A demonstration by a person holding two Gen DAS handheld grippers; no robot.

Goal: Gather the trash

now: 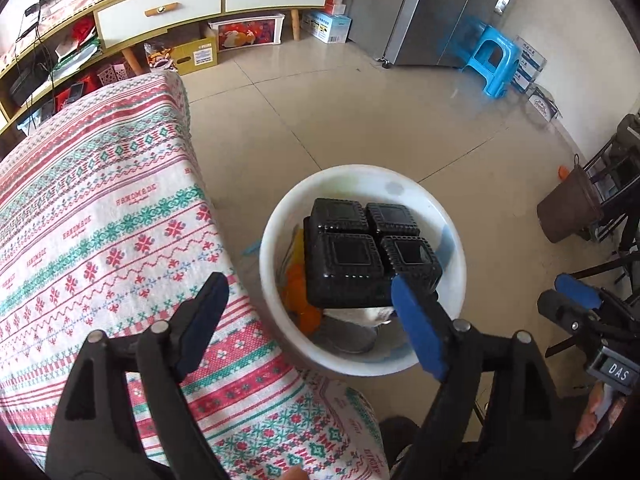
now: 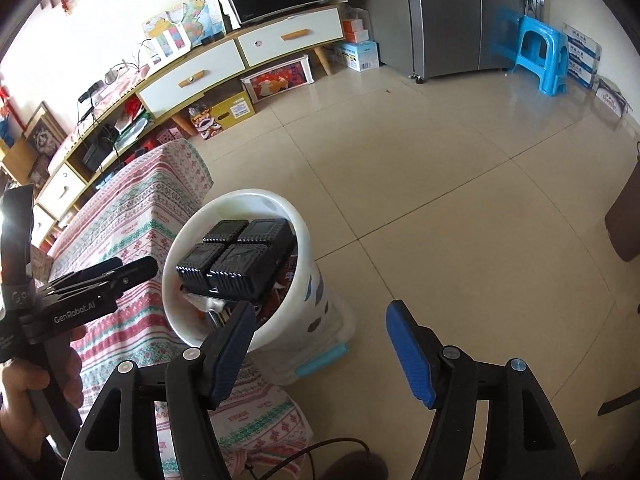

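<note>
While the patterned cloth covers the desk (image 1: 120,240) on the left, nothing that reads as trash shows on it in either view; the stretch near its right edge is bare fabric. Just off that right edge, standing on the tiled floor (image 1: 360,120), is the white trash bin (image 1: 276,280), its rim close beside the hanging cloth. Inside it, on top of everything else, lies a black four-cell plastic tray (image 1: 360,252), upside down with its cell bottoms facing up. It is near enough square, so it has no strong long axis; it sits tilted, wedged across the mouth of the bin with its near corner raised. Beneath it are orange scraps (image 1: 300,292) and some pale wrapping, too muddled to name.

The left gripper (image 1: 320,328) hangs above the near rim of the bin with its blue pads wide apart and nothing between them; one pad overlaps the tray's corner in the picture, though contact cannot be told. Further right, the right gripper (image 2: 324,352) is likewise spread and empty, held over the floor beside the bin.

Judging from this, the tray has been dropped in and the step in hand is the release. With no further litter in view, the next move would be to draw both grippers clear of the bin and look along the desk for anything left, or press the tray lower if it blocks the opening.
</note>
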